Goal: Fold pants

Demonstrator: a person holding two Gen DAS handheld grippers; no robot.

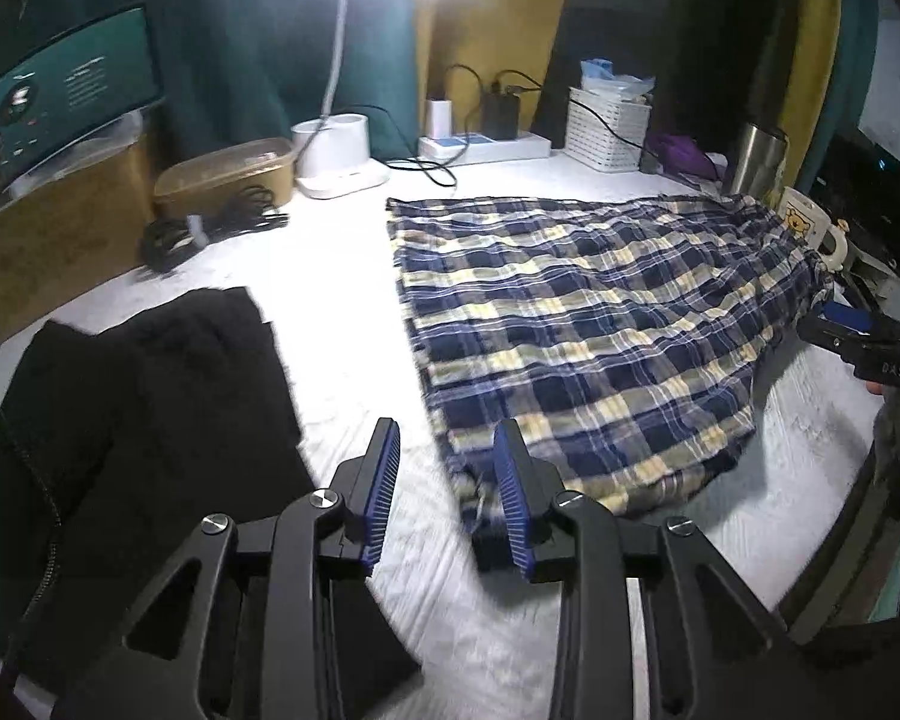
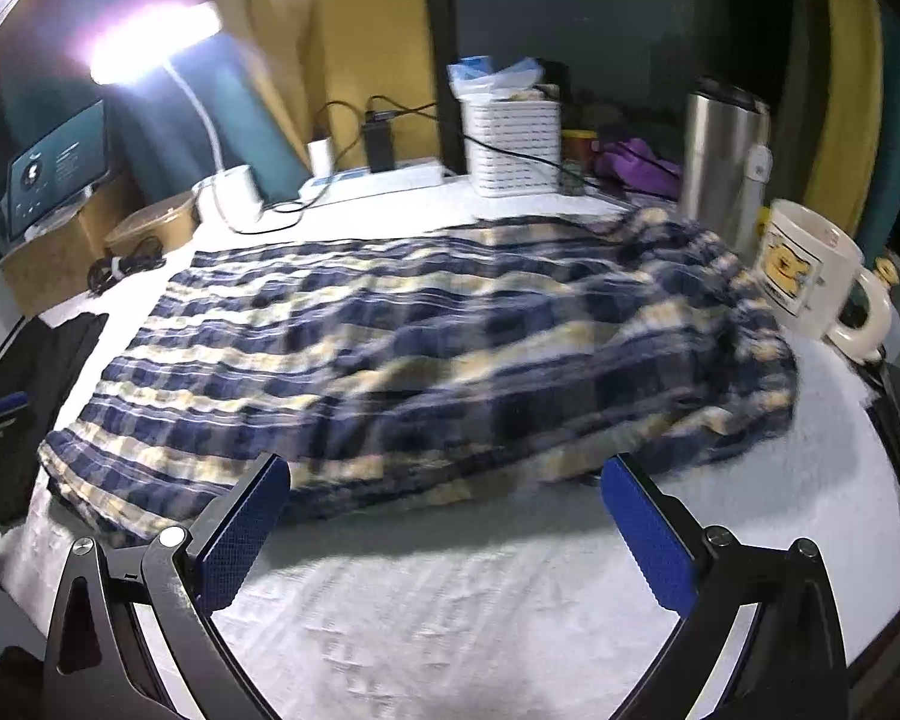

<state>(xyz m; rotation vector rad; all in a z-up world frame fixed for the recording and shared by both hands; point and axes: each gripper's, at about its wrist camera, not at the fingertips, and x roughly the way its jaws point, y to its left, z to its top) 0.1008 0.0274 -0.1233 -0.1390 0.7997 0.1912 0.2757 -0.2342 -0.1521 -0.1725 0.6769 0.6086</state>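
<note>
Blue, yellow and white plaid pants (image 1: 576,324) lie spread flat on the white cloth-covered table (image 1: 342,312); they also fill the middle of the right wrist view (image 2: 426,336). My left gripper (image 1: 447,468) is open and empty, just off the pants' near left corner, its right finger (image 1: 513,498) touching or just over the hem. My right gripper (image 2: 444,480) is wide open and empty, just in front of the pants' near edge. It also shows at the right edge of the left wrist view (image 1: 840,330).
A black garment (image 1: 138,396) lies left of the pants. At the back stand a lamp base (image 1: 336,156), a power strip (image 1: 486,147), a white basket (image 1: 609,129), a steel tumbler (image 2: 723,162) and a bear mug (image 2: 810,276) touching the pants. A brown container (image 1: 222,171) and cables (image 1: 210,225) sit left.
</note>
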